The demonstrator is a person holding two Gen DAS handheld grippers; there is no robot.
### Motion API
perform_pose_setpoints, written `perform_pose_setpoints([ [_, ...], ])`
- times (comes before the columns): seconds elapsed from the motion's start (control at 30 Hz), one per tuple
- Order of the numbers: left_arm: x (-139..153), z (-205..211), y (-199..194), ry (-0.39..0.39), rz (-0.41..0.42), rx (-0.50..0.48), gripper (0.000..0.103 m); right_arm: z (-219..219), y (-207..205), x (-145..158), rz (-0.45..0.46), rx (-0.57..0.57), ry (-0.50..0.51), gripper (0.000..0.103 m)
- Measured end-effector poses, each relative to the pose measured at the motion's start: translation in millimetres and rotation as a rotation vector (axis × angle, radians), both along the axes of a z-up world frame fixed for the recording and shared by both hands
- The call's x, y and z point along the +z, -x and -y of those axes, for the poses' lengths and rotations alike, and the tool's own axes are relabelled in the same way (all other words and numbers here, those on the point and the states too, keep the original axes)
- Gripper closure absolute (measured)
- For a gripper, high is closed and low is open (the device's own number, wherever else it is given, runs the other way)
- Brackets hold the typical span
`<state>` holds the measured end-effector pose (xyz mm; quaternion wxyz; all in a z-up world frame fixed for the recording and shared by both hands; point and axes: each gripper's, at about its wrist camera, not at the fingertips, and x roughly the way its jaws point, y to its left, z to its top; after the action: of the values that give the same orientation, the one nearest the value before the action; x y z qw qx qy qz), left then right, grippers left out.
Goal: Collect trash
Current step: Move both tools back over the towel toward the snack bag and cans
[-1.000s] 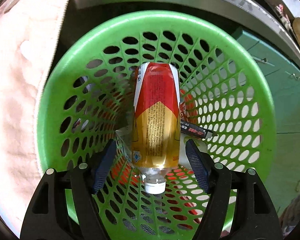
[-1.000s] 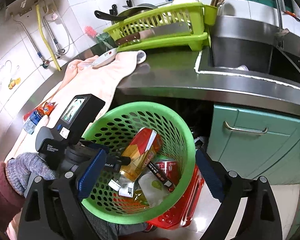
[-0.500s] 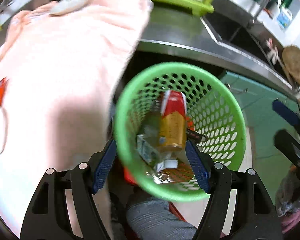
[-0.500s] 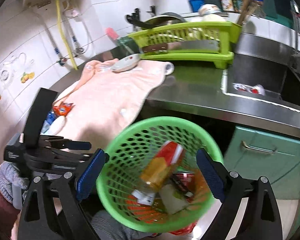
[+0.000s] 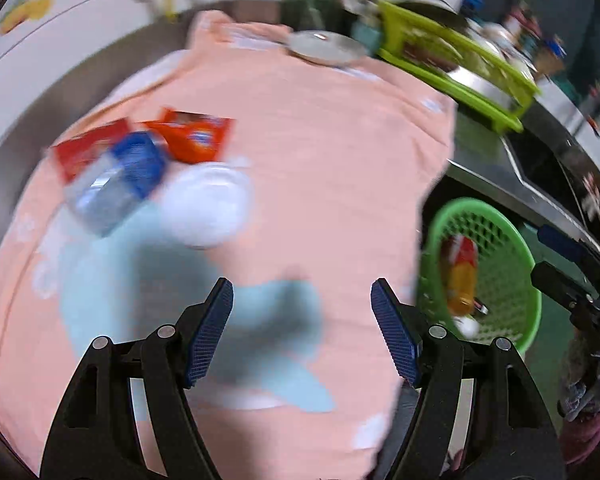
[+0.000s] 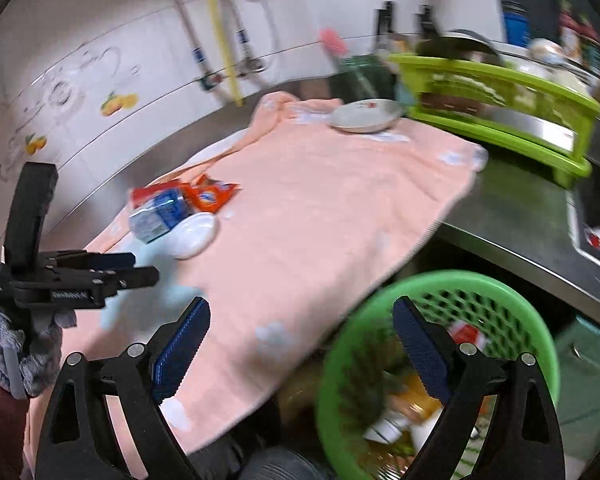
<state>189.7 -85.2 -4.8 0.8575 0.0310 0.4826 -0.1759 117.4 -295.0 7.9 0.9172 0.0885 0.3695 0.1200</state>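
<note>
Both grippers, left gripper point(image 5: 302, 326) and right gripper point(image 6: 300, 344), hang empty with jaws apart over the towel point(image 5: 320, 152), apparently so either can take the remaining trash pile point(image 5: 148, 176) to the green basket point(image 5: 512, 236).

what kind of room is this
Most likely a home kitchen: a steel sink set in the counter, a green dish rack holding dishes, and tiled walls with water pipes.

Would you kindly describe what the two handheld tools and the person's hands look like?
Both tools are matte black with silver rivets and blue ribbed pads on their two fingers. The left tool also appears side-on in the right wrist view, bearing small white lettering and an upright black block on top. The left hand wears a grey knitted glove over a dark red sleeve. The right tool looks identical.
</note>
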Motion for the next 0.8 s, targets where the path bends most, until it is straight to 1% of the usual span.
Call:
perform_pose_setpoints([
  [0.1, 5, -36, -9, -0.02, 0.028, 0.062, 0.032, -23, -22, 2, -0.01, 0.056, -0.009, 0.014],
  [0.23, 6, -80, -20, -0.012, 0.035, 0.131, 0.032, -58, -62, 2, -0.023, 0.162, -0.011, 0.014],
  [0.33, 4, -102, -27, -0.001, 0.034, 0.158, 0.032, -80, -92, 1, -0.023, 0.246, 0.011, 0.014],
  [0.43, 4, -118, -33, 0.003, 0.045, 0.167, 0.032, -101, -122, 0, -0.029, 0.327, 0.024, 0.014],
  [0.57, 4, -136, -43, 0.015, 0.063, 0.171, 0.032, -130, -164, -3, -0.012, 0.425, 0.08, 0.014],
  [0.6, 5, -139, -46, 0.014, 0.073, 0.165, 0.032, -136, -172, -3, -0.006, 0.44, 0.093, 0.014],
  [0.67, 6, -143, -50, 0.006, 0.089, 0.156, 0.032, -149, -193, -6, -0.01, 0.504, 0.103, 0.014],
  [0.73, 7, -145, -53, 0.002, 0.106, 0.143, 0.032, -162, -207, -9, 0.008, 0.543, 0.144, 0.014],
  [0.8, 7, -147, -57, 0.004, 0.111, 0.125, 0.032, -176, -220, -14, 0.007, 0.607, 0.169, 0.014],
])
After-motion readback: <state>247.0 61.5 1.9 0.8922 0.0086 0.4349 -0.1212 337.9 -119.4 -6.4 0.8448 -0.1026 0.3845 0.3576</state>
